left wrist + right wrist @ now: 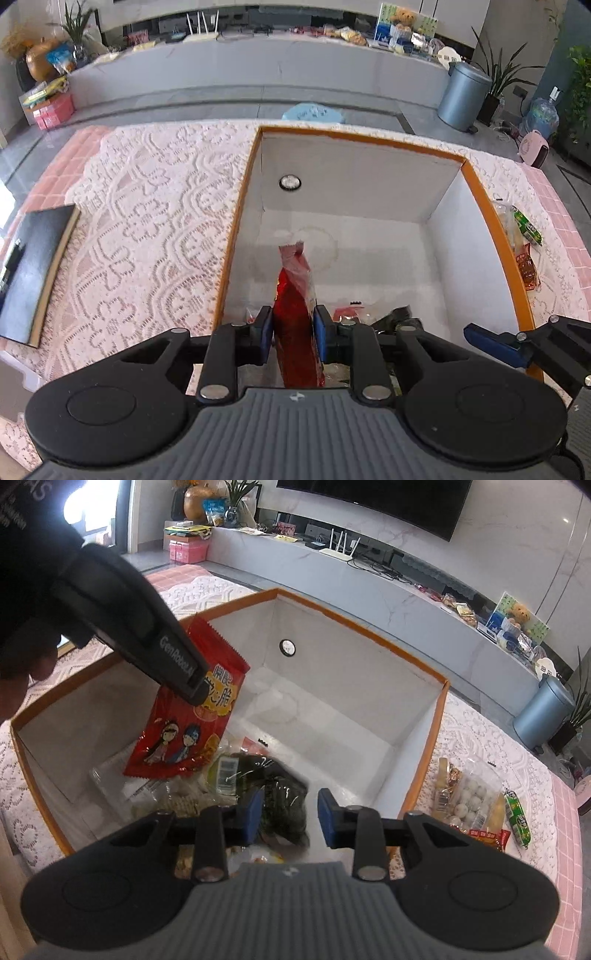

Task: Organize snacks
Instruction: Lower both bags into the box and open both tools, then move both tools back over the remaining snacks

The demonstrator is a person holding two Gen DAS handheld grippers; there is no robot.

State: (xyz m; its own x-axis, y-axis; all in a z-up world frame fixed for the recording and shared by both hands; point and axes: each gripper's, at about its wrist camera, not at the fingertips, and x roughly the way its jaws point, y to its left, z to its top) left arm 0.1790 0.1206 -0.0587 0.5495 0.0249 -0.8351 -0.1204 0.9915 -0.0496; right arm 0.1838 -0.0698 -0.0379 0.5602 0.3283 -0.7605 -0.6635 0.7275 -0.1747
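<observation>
Orange-rimmed white storage box on lace-covered surface; loose snack packets just beside its right wall, dark tablet well apart at left. Left claw pinching glossy red snack packet, hung upright over box interior, crimped edges. Right claw partly spread above dark crinkled snack bag among packets on box floor; contact unclear.

Dark snack pkt inside the box, near its front wall: motion-blurred, label unreadable. Red packet in the box: lower end hidden behind gripper body. Clear pkts under it overlap, contents can't tell.
</observation>
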